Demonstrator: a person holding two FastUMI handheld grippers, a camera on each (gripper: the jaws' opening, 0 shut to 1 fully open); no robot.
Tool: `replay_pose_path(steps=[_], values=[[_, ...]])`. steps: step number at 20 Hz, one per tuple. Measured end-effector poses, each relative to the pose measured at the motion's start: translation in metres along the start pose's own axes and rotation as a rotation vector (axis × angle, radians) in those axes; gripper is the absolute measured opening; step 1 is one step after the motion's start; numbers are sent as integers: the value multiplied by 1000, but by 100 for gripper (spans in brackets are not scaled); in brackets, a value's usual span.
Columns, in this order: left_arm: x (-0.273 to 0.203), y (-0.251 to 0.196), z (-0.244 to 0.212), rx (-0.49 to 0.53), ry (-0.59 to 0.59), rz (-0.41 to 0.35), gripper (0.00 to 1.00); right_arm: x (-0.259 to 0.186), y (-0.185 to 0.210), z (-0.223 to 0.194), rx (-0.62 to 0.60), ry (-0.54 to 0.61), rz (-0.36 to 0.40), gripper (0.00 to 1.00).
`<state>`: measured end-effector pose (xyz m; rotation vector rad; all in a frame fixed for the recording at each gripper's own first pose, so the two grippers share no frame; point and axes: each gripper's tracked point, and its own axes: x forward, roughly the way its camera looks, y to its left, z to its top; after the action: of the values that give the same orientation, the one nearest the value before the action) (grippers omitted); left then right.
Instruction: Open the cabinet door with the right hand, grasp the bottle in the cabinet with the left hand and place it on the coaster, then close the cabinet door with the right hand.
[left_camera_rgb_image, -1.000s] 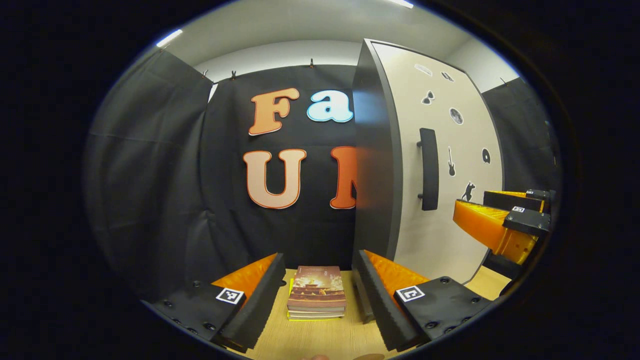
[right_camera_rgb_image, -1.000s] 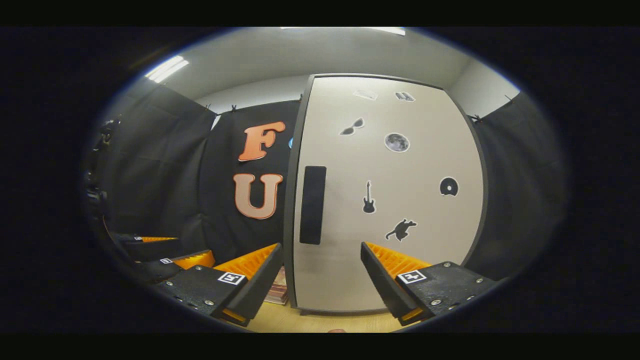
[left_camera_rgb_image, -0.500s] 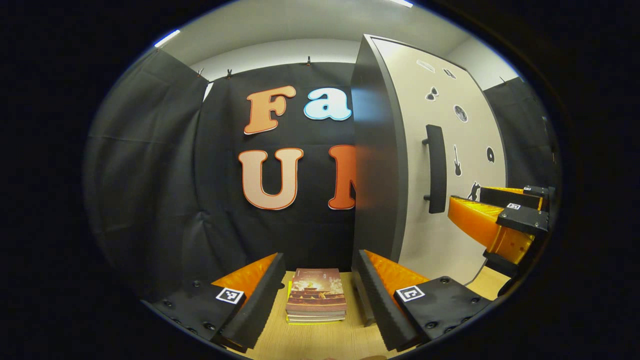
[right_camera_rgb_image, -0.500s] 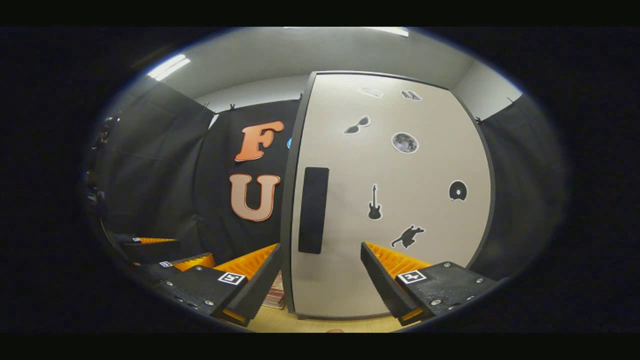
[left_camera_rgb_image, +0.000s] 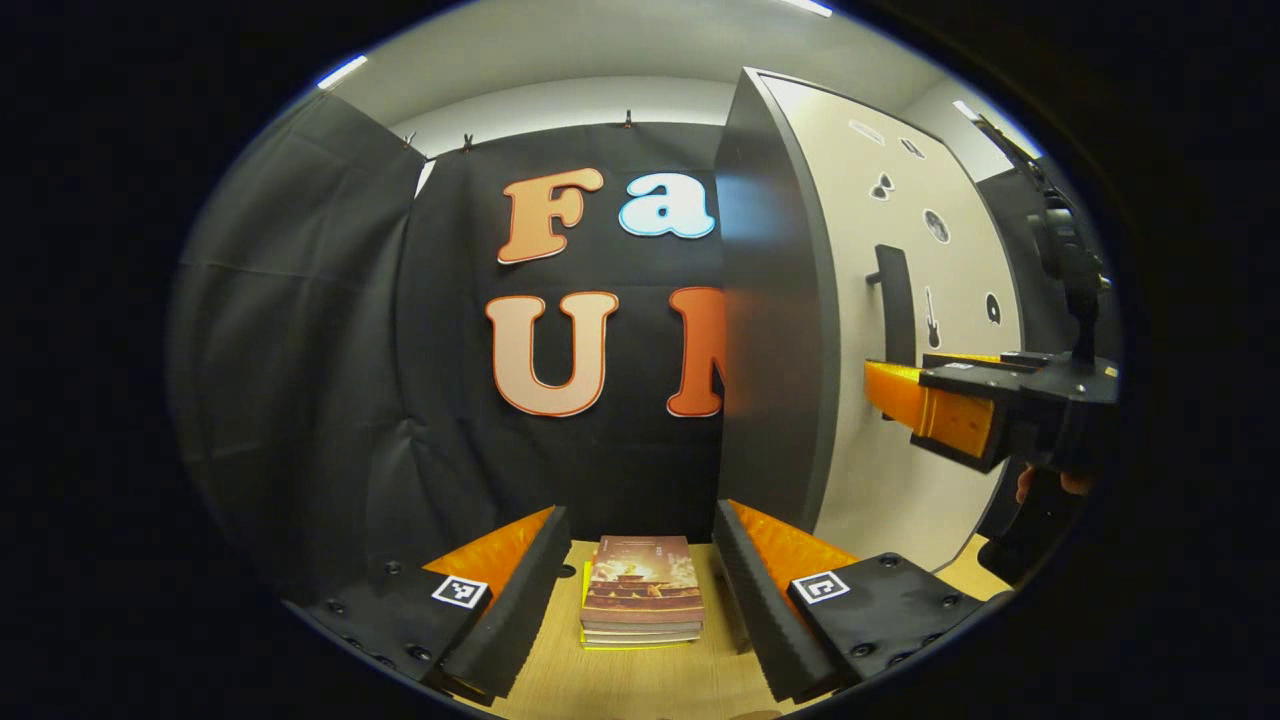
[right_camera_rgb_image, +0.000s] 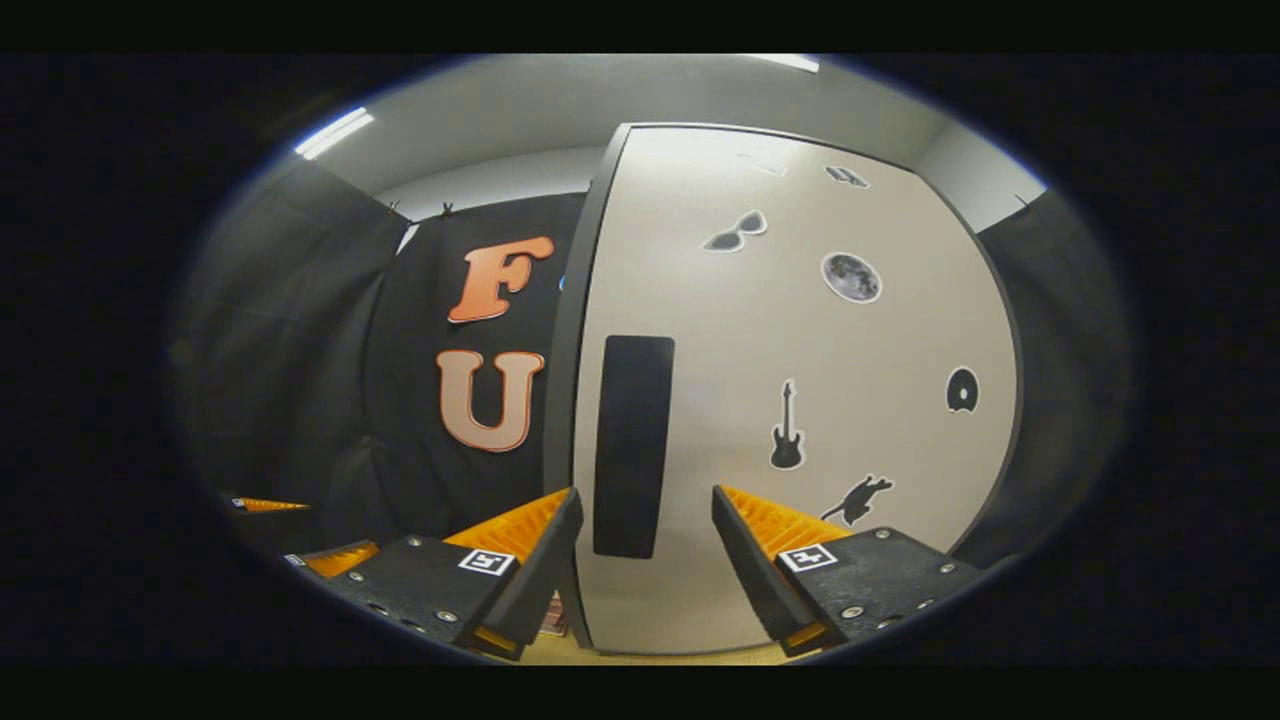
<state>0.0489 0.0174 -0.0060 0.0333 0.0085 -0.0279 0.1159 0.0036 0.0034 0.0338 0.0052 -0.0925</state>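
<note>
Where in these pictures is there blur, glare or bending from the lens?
Left gripper view: the cabinet's dark side has a soft sheen, and its edges bow from the fisheye; the books look sharp. Right gripper view: softer overall, the door bulges outward, and its top washes out in glare.

Left gripper view low over table, facing cabinet (left_camera_rgb_image: 770, 330) side; right gripper view close, square-on door (right_camera_rgb_image: 790, 400); both share door.

Ceiling strip lights (left_camera_rgb_image: 340, 72) at upper left cast even, bright light across both views. The pale cabinet door (right_camera_rgb_image: 800, 400) washes out near its top. Fisheye bending curves straight edges toward the rims, where corners darken; focus stays mostly sharp.
</note>
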Motion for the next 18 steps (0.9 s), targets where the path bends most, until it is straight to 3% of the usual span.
replay_pose_path(steps=[5,6,8,12,18], values=[[6,18,-8,-23,4,12,95,11,3,4,6,-25,-34,59],[8,20,-10,-24,5,10,95,10,7,3,8,-21,-39,48],[9,23,-11,-18,4,1,95,11,6,3,28,-25,-66,35],[14,30,-22,3,18,-35,95,11,4,2,31,-3,-108,21],[25,34,-37,-2,54,-119,95,5,3,3,44,5,-162,21]])
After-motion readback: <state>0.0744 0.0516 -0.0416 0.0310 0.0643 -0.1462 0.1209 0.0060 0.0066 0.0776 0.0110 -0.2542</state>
